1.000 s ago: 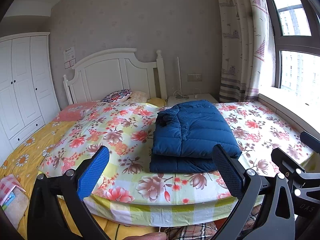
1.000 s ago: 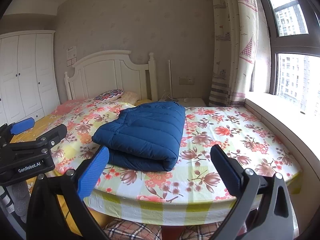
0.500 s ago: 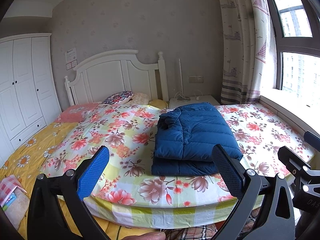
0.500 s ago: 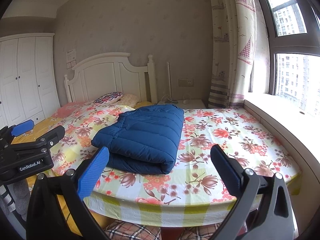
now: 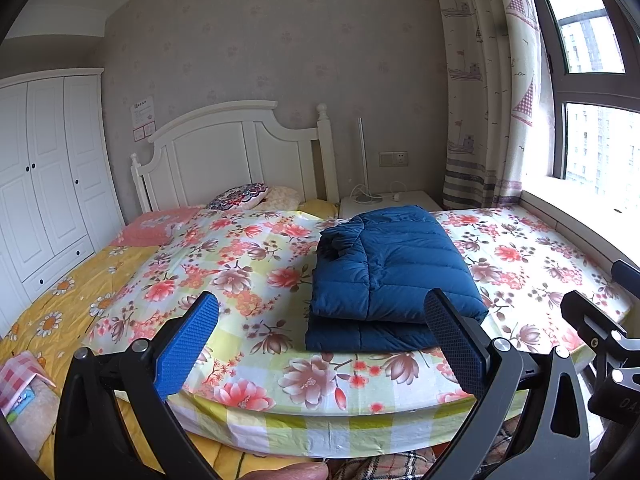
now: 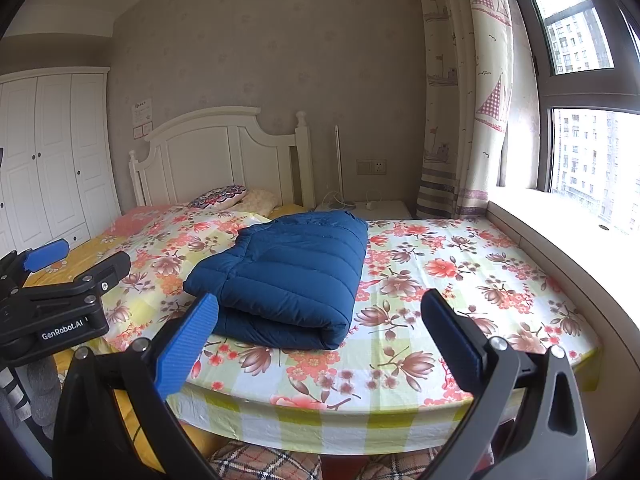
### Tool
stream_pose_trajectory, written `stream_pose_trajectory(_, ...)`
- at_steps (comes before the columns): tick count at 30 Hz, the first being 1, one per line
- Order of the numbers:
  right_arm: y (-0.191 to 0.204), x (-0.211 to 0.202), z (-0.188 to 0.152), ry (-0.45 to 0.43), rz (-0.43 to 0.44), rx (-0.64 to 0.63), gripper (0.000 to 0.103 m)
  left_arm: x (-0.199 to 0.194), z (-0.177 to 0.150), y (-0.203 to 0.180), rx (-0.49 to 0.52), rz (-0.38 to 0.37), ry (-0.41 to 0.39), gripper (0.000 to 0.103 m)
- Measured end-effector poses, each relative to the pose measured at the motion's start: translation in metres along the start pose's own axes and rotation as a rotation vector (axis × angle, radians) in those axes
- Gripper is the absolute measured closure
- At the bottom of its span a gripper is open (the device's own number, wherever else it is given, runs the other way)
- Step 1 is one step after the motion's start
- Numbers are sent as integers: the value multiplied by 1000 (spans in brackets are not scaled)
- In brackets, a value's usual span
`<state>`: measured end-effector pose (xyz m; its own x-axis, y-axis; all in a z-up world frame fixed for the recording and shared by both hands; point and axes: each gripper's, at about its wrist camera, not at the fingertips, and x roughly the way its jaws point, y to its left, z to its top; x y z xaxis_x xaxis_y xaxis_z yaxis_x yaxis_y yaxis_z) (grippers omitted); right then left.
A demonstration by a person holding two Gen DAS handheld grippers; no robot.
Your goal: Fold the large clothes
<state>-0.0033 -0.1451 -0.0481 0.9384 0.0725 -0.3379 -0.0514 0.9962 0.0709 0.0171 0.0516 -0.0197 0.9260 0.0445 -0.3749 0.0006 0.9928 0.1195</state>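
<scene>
A dark blue quilted jacket [image 5: 390, 276] lies folded into a thick rectangle on the floral sheet of the bed [image 5: 240, 280]; in the right wrist view the same jacket [image 6: 288, 276] sits left of centre. My left gripper [image 5: 320, 340] is open and empty, held back from the bed's near edge, short of the jacket. My right gripper [image 6: 318, 340] is also open and empty, off the mattress. The left gripper [image 6: 52, 280] shows at the left edge of the right wrist view, and part of the right gripper [image 5: 600, 340] shows at the right of the left wrist view.
A white headboard [image 5: 236, 152] and pillows [image 5: 240, 196] stand at the far end. A white wardrobe [image 5: 44, 172] fills the left wall. A nightstand [image 5: 388, 200], curtain [image 5: 484, 92] and window sill [image 5: 580, 220] border the right. Plaid fabric [image 6: 264, 464] lies below the bed edge.
Both grippers have drawn slightly back and up from the bed, so the folded jacket looks a little farther away. The jacket itself has not moved.
</scene>
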Motion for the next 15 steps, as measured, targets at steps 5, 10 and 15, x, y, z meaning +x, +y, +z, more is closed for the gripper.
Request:
stream_pose_trajectory(5, -1, 0, 1, 0, 1, 2, 2, 0, 1, 0, 0, 0, -1, 4)
stream_pose_trajectory(10, -1, 0, 0, 0, 1, 0, 2, 2, 2, 1, -2, 0, -1, 4)
stream_pose_trajectory(15, -1, 6, 1, 15, 0, -11, 2, 13, 2, -4, 4, 3, -20, 4)
